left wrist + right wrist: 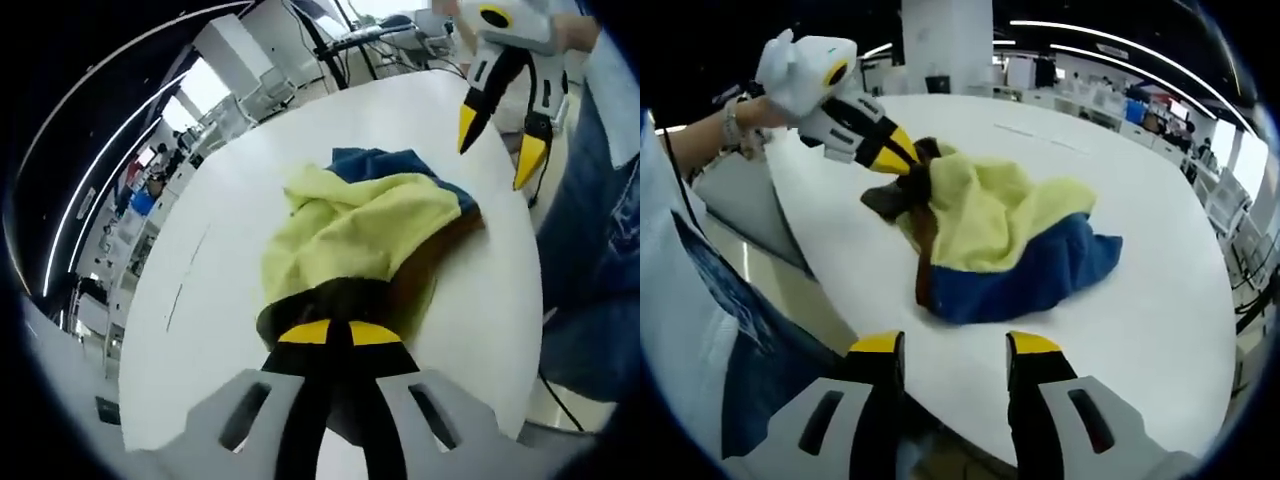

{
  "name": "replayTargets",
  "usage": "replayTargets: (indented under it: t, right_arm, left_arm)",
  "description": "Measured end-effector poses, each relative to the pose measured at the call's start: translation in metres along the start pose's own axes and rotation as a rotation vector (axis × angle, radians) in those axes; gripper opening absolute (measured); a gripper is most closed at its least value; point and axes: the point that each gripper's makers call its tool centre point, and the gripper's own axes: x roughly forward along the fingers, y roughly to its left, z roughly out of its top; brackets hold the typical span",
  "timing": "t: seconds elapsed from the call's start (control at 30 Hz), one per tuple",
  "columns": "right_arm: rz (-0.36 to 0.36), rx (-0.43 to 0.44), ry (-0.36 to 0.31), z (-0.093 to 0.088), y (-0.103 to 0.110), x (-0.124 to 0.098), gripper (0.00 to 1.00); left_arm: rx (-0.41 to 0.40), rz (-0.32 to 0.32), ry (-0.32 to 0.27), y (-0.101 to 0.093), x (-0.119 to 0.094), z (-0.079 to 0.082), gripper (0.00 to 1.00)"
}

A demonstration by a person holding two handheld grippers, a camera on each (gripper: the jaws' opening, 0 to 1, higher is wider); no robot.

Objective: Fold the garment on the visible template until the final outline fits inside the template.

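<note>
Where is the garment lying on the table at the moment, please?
The garment lies crumpled on the white table near the person's edge, pinched by the left gripper, with the open right gripper hovering apart.

No legible text, label, brand, number or sign anywhere in either view.

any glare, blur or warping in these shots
Left gripper view: fisheye bends the table edge; windows blown out at the top; garment sharp, a soft shadow at its right edge. Right gripper view: ceiling light strips curve; the right gripper close and slightly soft; table glare mild.
</note>
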Motion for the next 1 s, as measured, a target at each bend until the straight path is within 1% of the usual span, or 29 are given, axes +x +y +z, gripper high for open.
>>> replayTargets:
  t: [0.03, 0.1, 0.17, 0.23, 0.27, 0.3, 0.33, 0.4, 0.43, 0.6, 0.67, 0.87, 1.0]
  right_arm:
    - [0.003, -0.013, 0.006, 0.0, 0.001, 0.001, 0.39]
    - [0.009, -0.027, -0.004, 0.002, 0.003, 0.002, 0.39]
    - [0.019, -0.034, -0.009, 0.004, 0.006, 0.004, 0.37]
    - [0.019, -0.044, -0.019, 0.005, 0.008, 0.007, 0.37]
    - [0.014, -0.047, -0.027, 0.007, 0.008, 0.009, 0.38]
    - [0.003, -0.064, -0.051, 0.011, 0.007, 0.011, 0.4]
    - [-0.001, -0.102, -0.08, 0.015, 0.006, 0.012, 0.4]
    - [-0.006, -0.139, -0.082, 0.016, 0.008, 0.014, 0.36]
    - [0.0, -0.181, -0.09, 0.017, 0.01, 0.017, 0.34]
    - [0.034, -0.212, -0.089, 0.017, 0.017, 0.027, 0.31]
    - [0.034, -0.241, -0.097, 0.018, 0.018, 0.03, 0.32]
    - [0.015, -0.331, -0.078, 0.014, 0.015, 0.046, 0.31]
    - [0.022, -0.335, -0.078, 0.015, 0.015, 0.051, 0.28]
  left_arm:
    - [-0.015, 0.016, -0.009, 0.004, -0.002, 0.004, 0.01]
    - [-0.028, 0.028, -0.018, 0.01, -0.006, 0.008, 0.01]
    - [-0.044, 0.036, -0.026, 0.013, -0.008, 0.012, 0.01]
    - [-0.05, 0.049, -0.033, 0.016, -0.009, 0.016, 0.01]
    - [-0.044, 0.054, -0.036, 0.017, -0.009, 0.018, 0.01]
    - [-0.044, 0.053, -0.039, 0.017, -0.01, 0.02, 0.01]
    - [-0.047, 0.05, -0.041, 0.017, -0.009, 0.021, 0.01]
    - [-0.046, 0.049, -0.043, 0.016, -0.009, 0.021, 0.01]
    - [-0.047, 0.048, -0.04, 0.017, -0.009, 0.021, 0.01]
    - [-0.044, 0.051, -0.041, 0.017, -0.009, 0.021, 0.01]
    - [-0.042, 0.055, -0.041, 0.018, -0.009, 0.021, 0.01]
    - [-0.044, 0.054, -0.037, 0.017, -0.01, 0.021, 0.01]
    - [-0.042, 0.05, -0.032, 0.016, -0.011, 0.02, 0.01]
